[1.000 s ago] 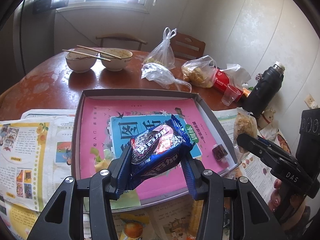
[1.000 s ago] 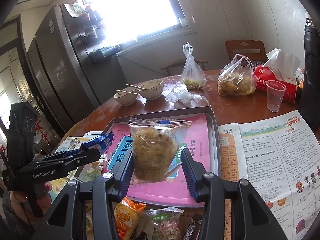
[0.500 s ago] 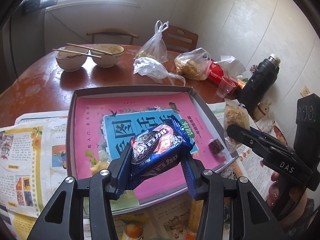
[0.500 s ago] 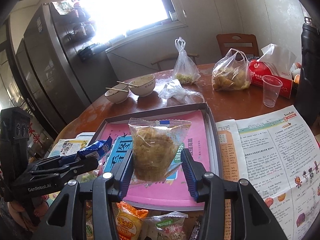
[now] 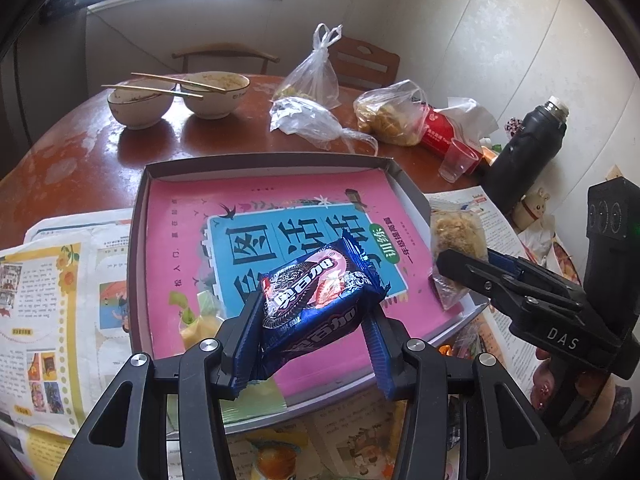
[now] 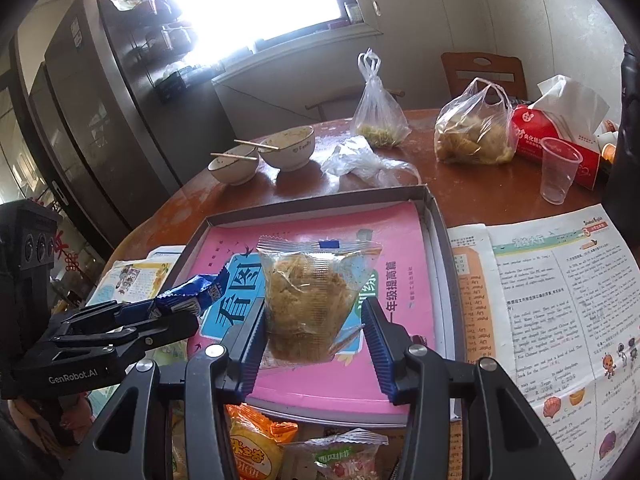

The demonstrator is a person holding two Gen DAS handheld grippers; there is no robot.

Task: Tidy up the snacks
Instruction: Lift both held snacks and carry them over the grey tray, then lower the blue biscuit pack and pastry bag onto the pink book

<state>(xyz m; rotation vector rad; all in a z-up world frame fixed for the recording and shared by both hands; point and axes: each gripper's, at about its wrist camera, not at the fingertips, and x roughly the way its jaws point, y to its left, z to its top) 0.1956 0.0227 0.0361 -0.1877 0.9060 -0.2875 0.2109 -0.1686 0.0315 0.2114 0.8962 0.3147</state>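
My left gripper is shut on a dark blue cookie pack, held above the near edge of a shallow grey box lined with a pink booklet. My right gripper is shut on a clear bag of brownish crisps over the same grey box. In the left wrist view the right gripper reaches in from the right with that crisp bag at the box's right rim. Seen from the right wrist, the left gripper comes in from the left holding the blue pack.
Loose snack packs lie under the box's near edge. Newspaper sheets flank the box. Behind stand two bowls with chopsticks, tied plastic bags, a plastic cup, a red tissue pack and a black flask.
Both grippers edged forward over the box with their snacks still held; the box and table items look slightly nearer and lower in each view.
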